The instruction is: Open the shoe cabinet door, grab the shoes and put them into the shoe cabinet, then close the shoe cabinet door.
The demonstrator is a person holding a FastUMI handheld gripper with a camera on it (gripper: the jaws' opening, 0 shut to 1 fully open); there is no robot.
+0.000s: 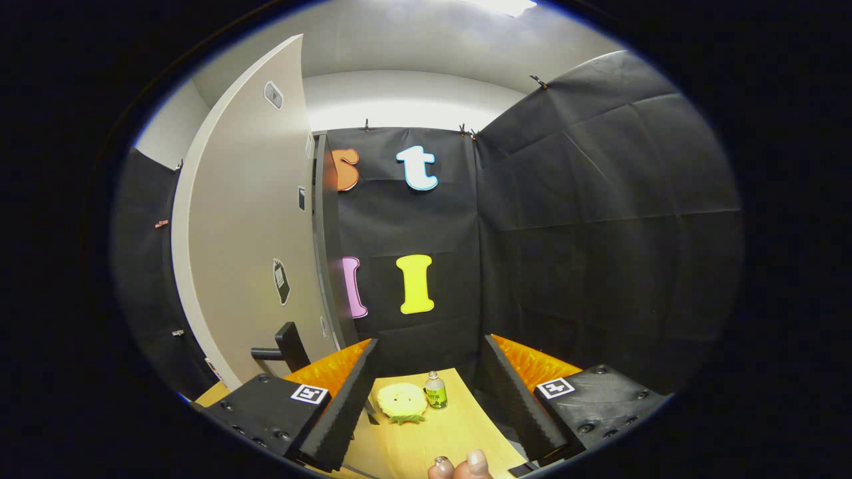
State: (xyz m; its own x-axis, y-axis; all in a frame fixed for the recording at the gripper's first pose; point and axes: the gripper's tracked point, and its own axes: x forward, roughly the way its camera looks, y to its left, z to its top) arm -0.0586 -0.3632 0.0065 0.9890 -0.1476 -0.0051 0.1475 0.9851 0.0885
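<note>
Pale beige panel: the shoe cabinet door (246, 226) stands open to the left of the gripper (426, 392), its dark handle (283, 349) just beyond the left finger. The gripper's jaws are spread wide and grip nothing. Between the fingers, on the light wooden table (459, 432), lie a yellow plush toy (401, 401) and, touching or just beside it, a small bottle (435, 390); a person's fingertips (466, 464) show nearest.

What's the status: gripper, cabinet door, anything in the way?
Gripper open, holding nothing. Tall beige cabinet door beside the fingers, black handle untouched. Ahead on the wooden table: yellow plush toy, small green-labelled bottle.
</note>
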